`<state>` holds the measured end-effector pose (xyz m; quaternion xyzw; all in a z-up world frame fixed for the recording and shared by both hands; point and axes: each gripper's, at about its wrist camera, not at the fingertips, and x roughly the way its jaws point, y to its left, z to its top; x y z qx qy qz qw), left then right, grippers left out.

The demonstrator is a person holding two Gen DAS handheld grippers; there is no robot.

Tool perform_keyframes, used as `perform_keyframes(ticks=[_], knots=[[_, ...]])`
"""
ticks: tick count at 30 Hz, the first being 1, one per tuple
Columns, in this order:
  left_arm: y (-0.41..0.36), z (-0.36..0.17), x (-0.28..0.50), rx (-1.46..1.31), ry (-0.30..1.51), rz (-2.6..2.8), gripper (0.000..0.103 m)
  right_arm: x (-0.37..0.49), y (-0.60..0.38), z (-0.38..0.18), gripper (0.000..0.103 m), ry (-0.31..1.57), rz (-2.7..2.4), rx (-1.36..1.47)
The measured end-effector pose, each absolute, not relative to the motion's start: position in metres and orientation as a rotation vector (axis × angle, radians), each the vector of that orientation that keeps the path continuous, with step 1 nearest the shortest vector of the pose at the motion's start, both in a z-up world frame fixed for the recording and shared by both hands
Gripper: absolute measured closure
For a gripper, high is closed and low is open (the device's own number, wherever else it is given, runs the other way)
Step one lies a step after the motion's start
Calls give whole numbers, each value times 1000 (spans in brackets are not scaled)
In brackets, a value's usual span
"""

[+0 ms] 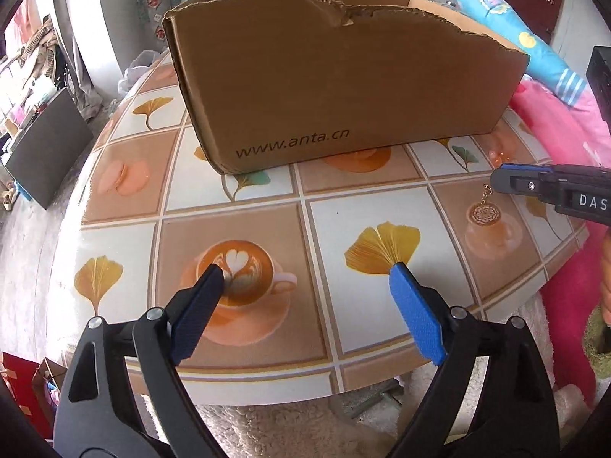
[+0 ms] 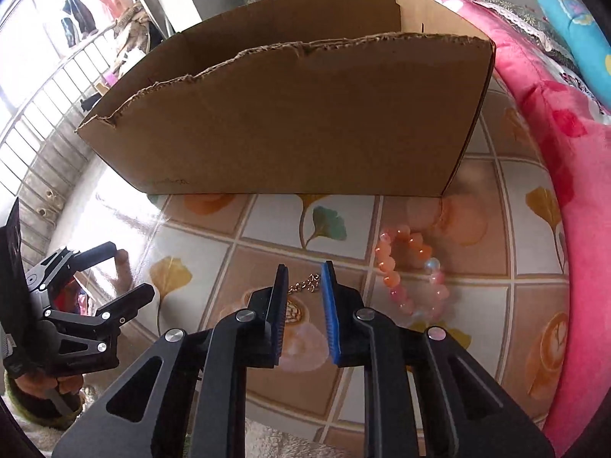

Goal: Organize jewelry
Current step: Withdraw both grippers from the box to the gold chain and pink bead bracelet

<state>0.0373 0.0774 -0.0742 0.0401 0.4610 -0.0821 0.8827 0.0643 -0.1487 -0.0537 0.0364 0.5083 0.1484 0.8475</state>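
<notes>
Jewelry lies on the desk in two pieces: a gold pendant (image 1: 482,214), a round filigree disc on a short chain, and a bead bracelet (image 2: 412,273) of glossy orange, pink and pale beads strung in a loop. The right gripper (image 2: 304,276) has its jaws parted to a narrow gap, and the chain's links show right between the blue pads; whether the pads touch it I cannot tell, and the disc sits just beneath them on a printed cup. The bracelet rests just beside those jaws on their right, apart from the pendant. The left gripper (image 1: 307,273) hovers over the near part of the desk with its jaws spread wide and nothing between them, above a printed latte cup and a yellow ginkgo leaf. The desk (image 1: 236,206) wears a shiny checkered cover of tan and white squares. Beyond both pieces stands a cardboard box (image 1: 343,76) with a torn top edge and "www.anta.cn" printed low on its side. A pink cushion (image 2: 550,175) presses against the desk's right edge.
</notes>
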Motion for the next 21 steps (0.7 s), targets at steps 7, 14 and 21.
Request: perform_keyframes(ticks=[7, 14, 21], knots=[[70, -76, 36, 104, 947, -158, 12, 69, -128, -63, 96, 1101, 350, 60], [65, -82, 32, 103, 946, -148, 10, 70, -96, -67, 96, 1134, 482, 99], [62, -81, 29, 104, 945, -149, 9, 70, -100, -56, 96, 1096, 560, 217]])
